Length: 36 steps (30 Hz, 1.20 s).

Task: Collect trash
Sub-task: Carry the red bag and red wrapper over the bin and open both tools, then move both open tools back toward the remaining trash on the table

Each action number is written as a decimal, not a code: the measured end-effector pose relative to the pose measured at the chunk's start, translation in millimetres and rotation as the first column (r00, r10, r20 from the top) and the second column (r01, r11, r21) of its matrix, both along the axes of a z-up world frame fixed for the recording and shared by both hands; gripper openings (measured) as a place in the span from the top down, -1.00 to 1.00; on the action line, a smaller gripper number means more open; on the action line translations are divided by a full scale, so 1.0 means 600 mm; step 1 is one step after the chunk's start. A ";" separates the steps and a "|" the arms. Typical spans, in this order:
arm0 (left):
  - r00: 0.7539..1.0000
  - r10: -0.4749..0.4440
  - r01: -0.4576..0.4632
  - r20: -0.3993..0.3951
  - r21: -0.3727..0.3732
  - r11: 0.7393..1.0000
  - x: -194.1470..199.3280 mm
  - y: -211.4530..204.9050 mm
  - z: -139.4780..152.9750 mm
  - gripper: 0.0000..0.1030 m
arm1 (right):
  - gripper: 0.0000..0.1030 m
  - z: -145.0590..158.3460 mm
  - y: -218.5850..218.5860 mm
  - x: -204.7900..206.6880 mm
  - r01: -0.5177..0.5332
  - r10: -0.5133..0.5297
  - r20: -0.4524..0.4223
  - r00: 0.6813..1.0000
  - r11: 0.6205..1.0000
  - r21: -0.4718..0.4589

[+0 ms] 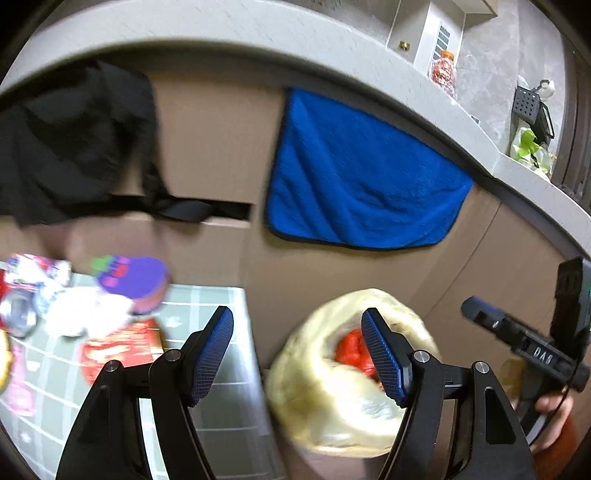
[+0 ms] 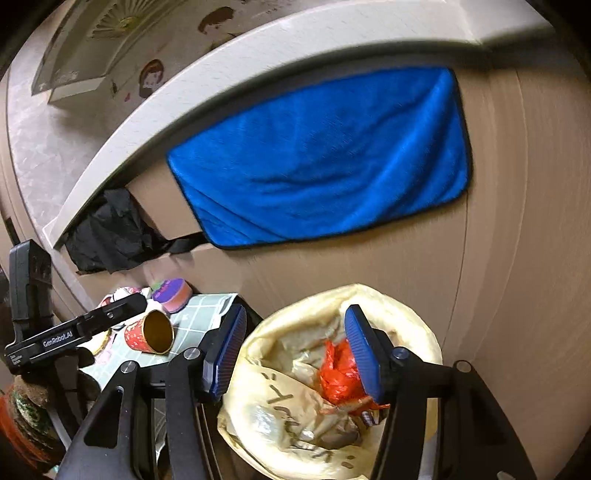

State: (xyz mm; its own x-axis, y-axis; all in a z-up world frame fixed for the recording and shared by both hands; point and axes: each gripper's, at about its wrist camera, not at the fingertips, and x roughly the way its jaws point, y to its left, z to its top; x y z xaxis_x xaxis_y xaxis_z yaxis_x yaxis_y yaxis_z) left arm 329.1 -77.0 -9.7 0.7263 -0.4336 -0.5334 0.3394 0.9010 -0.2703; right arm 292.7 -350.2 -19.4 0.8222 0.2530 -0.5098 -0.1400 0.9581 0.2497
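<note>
Background: brown cabinet front point(image 2: 517, 240) under a pale grey countertop edge point(image 1: 258, 33).
Blue cloth: big soft blue towel with a dark trim point(image 2: 325, 158), hanging flat on the cabinet front.
Black cloth: crumpled black fabric point(image 1: 74, 140), hanging to the left of the towel, partly tucked in a gap.
Trash bag: pale yellow plastic bag point(image 2: 280, 413), mouth open, beside the desk, with red crinkly plastic point(image 2: 338, 369) and brown scraps inside.
Desk: low surface with a green checked cover point(image 1: 218, 398), left of the bag.
Trash on desk: red paper cup with a gold inside point(image 2: 151, 334) lying on its side; round purple and pink tub point(image 2: 171, 293) near it; blurry wrappers too.
Left hand-held gripper point(image 1: 297, 354): jaws wide apart, nothing in them, near the desk edge.
Right hand-held gripper point(image 2: 295, 352): jaws wide apart, nothing in them, above the bag's mouth.
</note>
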 end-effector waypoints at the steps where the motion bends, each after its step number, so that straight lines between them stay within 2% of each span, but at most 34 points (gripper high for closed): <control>1: 1.000 0.013 -0.014 0.013 0.009 1.000 -0.008 0.015 0.004 -0.40 | -0.04 0.005 0.010 -0.003 -0.003 0.003 0.009 1.000 1.000 -0.015; 6: 0.997 0.071 -0.072 0.043 0.030 0.997 -0.034 0.091 0.012 -0.40 | -0.04 0.024 0.068 -0.010 -0.039 0.041 0.046 0.998 0.998 -0.053; 14: 0.977 0.214 -0.214 0.003 0.014 0.977 -0.042 0.252 -0.006 -0.40 | -0.04 0.025 0.171 0.003 -0.153 0.155 0.030 0.988 0.987 -0.058; 19: 0.946 0.317 -0.320 -0.069 -0.042 0.947 -0.030 0.364 -0.038 -0.40 | -0.04 0.012 0.230 0.011 -0.210 0.210 0.000 0.978 0.975 -0.066; 26: 0.905 0.406 -0.415 -0.124 -0.052 0.909 -0.010 0.475 -0.089 -0.41 | -0.04 -0.016 0.298 0.018 -0.294 0.291 -0.053 0.955 0.953 -0.074; 30: 0.904 0.401 -0.416 -0.151 -0.090 0.905 0.012 0.537 -0.108 -0.41 | -0.04 -0.034 0.330 0.020 -0.338 0.331 -0.087 0.940 0.938 -0.073; 34: 0.884 0.418 -0.442 -0.210 -0.086 0.893 0.045 0.603 -0.139 -0.41 | -0.04 -0.048 0.354 0.017 -0.370 0.360 -0.110 0.926 0.925 -0.085; 36: 0.866 0.417 -0.457 -0.275 -0.102 0.884 0.062 0.633 -0.164 -0.41 | -0.04 -0.057 0.364 0.017 -0.383 0.372 -0.125 0.920 0.920 -0.086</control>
State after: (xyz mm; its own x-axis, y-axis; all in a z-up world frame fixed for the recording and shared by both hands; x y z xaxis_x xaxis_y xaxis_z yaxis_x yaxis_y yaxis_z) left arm 366.1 302.7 -108.1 0.7206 -0.1943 -0.6655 -0.1720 0.8798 -0.4432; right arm 302.7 -131.8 -53.6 0.6172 0.4732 -0.6285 -0.4752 0.8610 0.1816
